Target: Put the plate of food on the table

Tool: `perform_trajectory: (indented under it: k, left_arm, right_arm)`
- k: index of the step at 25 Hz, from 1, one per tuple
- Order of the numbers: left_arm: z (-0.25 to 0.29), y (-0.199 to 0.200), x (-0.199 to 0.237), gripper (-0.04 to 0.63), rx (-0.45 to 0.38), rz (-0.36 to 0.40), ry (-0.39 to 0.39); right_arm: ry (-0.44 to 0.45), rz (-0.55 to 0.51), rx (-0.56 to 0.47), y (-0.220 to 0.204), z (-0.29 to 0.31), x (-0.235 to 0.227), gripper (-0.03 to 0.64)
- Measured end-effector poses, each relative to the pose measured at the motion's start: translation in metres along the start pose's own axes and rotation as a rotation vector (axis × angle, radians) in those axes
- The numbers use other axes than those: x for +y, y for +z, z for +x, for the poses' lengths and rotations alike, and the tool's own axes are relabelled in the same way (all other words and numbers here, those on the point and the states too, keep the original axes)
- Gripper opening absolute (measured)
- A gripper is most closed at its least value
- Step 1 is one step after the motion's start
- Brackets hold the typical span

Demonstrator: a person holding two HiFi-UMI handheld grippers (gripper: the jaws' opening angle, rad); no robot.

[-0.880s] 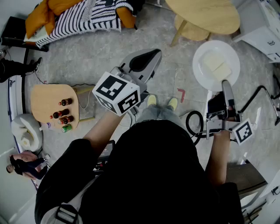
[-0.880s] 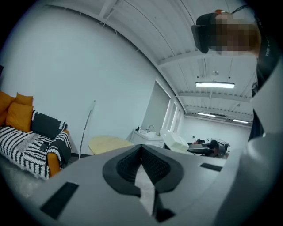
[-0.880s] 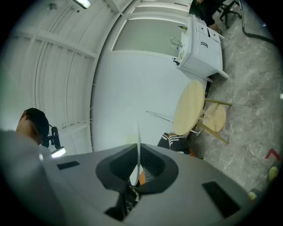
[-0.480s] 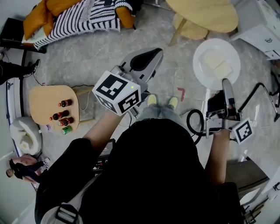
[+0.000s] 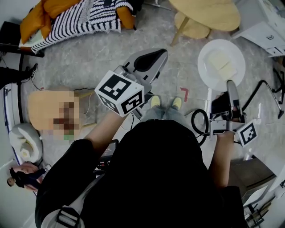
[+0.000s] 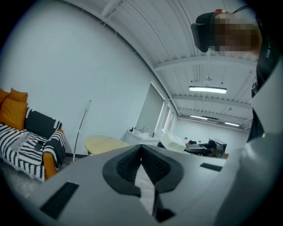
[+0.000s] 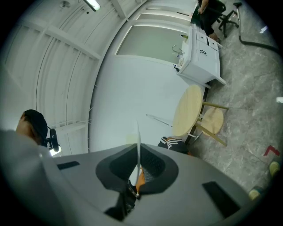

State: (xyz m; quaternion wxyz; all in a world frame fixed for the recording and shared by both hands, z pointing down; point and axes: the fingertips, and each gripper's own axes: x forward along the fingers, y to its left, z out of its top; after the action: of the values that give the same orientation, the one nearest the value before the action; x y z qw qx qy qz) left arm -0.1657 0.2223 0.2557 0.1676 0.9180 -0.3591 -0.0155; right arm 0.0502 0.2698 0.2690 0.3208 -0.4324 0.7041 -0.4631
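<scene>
In the head view a white plate point(image 5: 206, 73) carrying a pale slab of food point(image 5: 221, 66) hangs above the floor at the right. My right gripper point(image 5: 230, 83) is shut on the plate's near rim. From the right gripper view the plate point(image 7: 138, 132) is a thin white edge pinched between the jaws of the right gripper point(image 7: 138, 152). The round wooden table point(image 5: 205, 13) stands beyond the plate, with a stool point(image 5: 192, 29) under it; the table point(image 7: 188, 110) also shows ahead of the right jaws. My left gripper point(image 5: 156, 55) is raised at centre, shut and empty, its jaws point(image 6: 141, 150) meeting.
A sofa with a striped blanket point(image 5: 84, 15) and orange cushions fills the top left. A low wooden side table point(image 5: 53, 113) stands at the left. White cabinets point(image 5: 267, 31) sit at the top right. A black cable point(image 5: 198, 127) and a red floor mark point(image 5: 185, 94) lie near my feet.
Almost nothing differs. The plate stays pinched in the right gripper and has drifted very slightly up and right in view; the left gripper holds its place.
</scene>
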Motion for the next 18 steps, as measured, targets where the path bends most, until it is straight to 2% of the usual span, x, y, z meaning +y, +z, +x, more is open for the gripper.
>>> perform_trajectory:
  k: [10,18]
  left_arm:
    - [-0.018,0.002,-0.003,0.006,-0.023,0.012,-0.029]
    - [-0.011,0.0,-0.006,0.006,0.002,0.039,-0.075]
  right_arm:
    - [0.01,-0.007,-0.026,-0.015,-0.008,0.009,0.02]
    - [0.025,-0.018,-0.057,-0.015,-0.005,0.011,0.019]
